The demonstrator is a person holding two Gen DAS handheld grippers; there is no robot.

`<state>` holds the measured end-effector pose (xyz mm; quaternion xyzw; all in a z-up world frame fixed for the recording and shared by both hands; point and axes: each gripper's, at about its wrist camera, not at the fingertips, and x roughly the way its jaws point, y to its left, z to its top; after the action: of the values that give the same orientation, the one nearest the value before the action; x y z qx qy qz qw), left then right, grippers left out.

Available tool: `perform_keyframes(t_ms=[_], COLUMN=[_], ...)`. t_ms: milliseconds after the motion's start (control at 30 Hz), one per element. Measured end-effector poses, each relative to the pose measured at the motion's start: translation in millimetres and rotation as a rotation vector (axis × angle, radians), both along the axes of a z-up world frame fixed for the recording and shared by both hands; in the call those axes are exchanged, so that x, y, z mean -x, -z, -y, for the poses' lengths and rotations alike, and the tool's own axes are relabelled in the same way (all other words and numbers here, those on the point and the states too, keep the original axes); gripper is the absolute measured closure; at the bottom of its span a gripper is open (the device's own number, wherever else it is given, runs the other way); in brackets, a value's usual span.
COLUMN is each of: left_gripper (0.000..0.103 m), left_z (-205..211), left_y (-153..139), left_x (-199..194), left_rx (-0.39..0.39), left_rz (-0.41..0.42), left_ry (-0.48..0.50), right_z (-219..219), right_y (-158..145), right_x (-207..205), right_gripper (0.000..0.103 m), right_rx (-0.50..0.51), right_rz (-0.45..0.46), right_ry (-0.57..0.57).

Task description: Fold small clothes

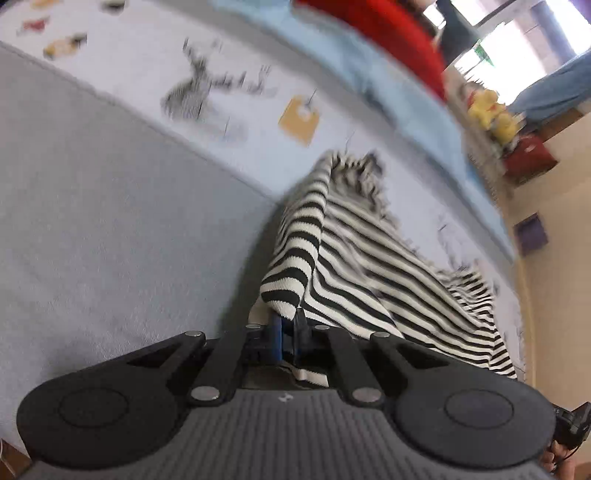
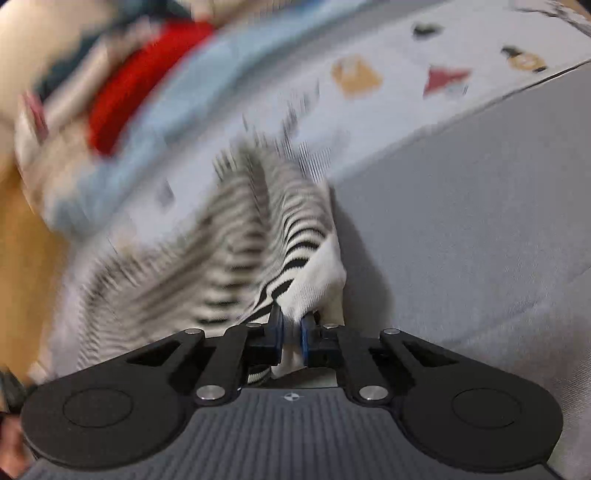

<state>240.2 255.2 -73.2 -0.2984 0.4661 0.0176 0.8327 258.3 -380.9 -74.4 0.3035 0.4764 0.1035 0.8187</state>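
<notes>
A small black-and-white striped garment hangs stretched between my two grippers above a grey surface. In the left wrist view my left gripper is shut on one striped edge, and the cloth runs away to the right. In the right wrist view my right gripper is shut on a white-edged corner of the same striped garment, and the cloth trails off to the left, blurred by motion.
A grey mat lies under the left gripper and also shows in the right wrist view. A white printed sheet lies beyond it, with a light blue cloth and a red item. A wooden floor lies to the side.
</notes>
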Motion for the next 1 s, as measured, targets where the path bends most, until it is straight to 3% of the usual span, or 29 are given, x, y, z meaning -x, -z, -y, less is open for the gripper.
perform_keyframes(t_ms=[33, 100, 200, 233, 333, 367, 467, 533, 633, 667, 733, 833, 867, 900, 1000], left_gripper=[0.098, 0.099, 0.099, 0.099, 0.095, 0.087, 0.083, 0.083, 0.083, 0.08, 0.077, 0.073, 0.073, 0.073, 0.073], left_z=[1.5, 3.6, 6.9, 10.1, 14.5, 15.8, 27.4, 33.7, 51.6, 55.9, 62.9, 58.8, 53.6, 50.5, 55.0], left_y=[-2.8, 5.9, 34.8, 37.2, 22.5, 16.0, -2.6, -8.1, -2.4, 2.7, 18.5, 50.7, 50.7, 42.0, 5.1], left_x=[3.4, 4.5, -3.4, -5.8, -6.8, -4.5, -1.6, -6.0, -15.2, -19.6, -27.5, -37.0, -38.2, -39.9, -39.2], left_rx=[-0.03, -0.093, -0.097, -0.125, -0.159, -0.171, -0.263, -0.252, -0.181, -0.163, -0.222, -0.3, -0.29, -0.286, -0.291], left_rz=[-0.001, -0.08, -0.253, -0.271, -0.198, -0.164, -0.069, -0.017, -0.002, -0.025, -0.113, -0.334, -0.343, -0.299, -0.086], left_ry=[0.011, 0.034, 0.081, 0.101, 0.093, 0.088, 0.098, 0.132, 0.226, 0.261, 0.294, 0.245, 0.209, 0.179, 0.159], right_z=[4.3, 5.7, 8.4, 5.4, -8.2, -10.1, -15.4, -19.0, -18.6, -21.0, -35.4, -54.5, -58.4, -58.9, -59.2], right_y=[-9.0, -14.2, 7.0, 17.4, 33.7, 30.1, 6.9, -8.1, -15.4, -13.6, -2.2, 25.2, 37.5, 43.3, 27.1], right_x=[4.6, 10.5, 10.7, 9.3, 8.7, 6.8, 9.5, 12.8, 15.7, 13.7, 7.9, 3.1, -0.1, -2.3, -10.5], right_gripper=[0.095, 0.095, 0.096, 0.096, 0.095, 0.092, 0.088, 0.087, 0.085, 0.082, 0.077, 0.076, 0.076, 0.076, 0.076], right_rx=[0.004, 0.047, 0.085, 0.116, 0.218, 0.227, 0.339, 0.388, 0.265, 0.229, 0.206, 0.315, 0.362, 0.379, 0.372], right_rz=[0.028, 0.035, -0.099, -0.154, -0.234, -0.222, -0.118, -0.018, 0.073, 0.079, 0.065, -0.051, -0.112, -0.132, -0.076], right_ry=[0.0, -0.039, -0.061, -0.078, -0.145, -0.145, -0.121, -0.112, -0.157, -0.188, -0.265, -0.359, -0.379, -0.383, -0.333])
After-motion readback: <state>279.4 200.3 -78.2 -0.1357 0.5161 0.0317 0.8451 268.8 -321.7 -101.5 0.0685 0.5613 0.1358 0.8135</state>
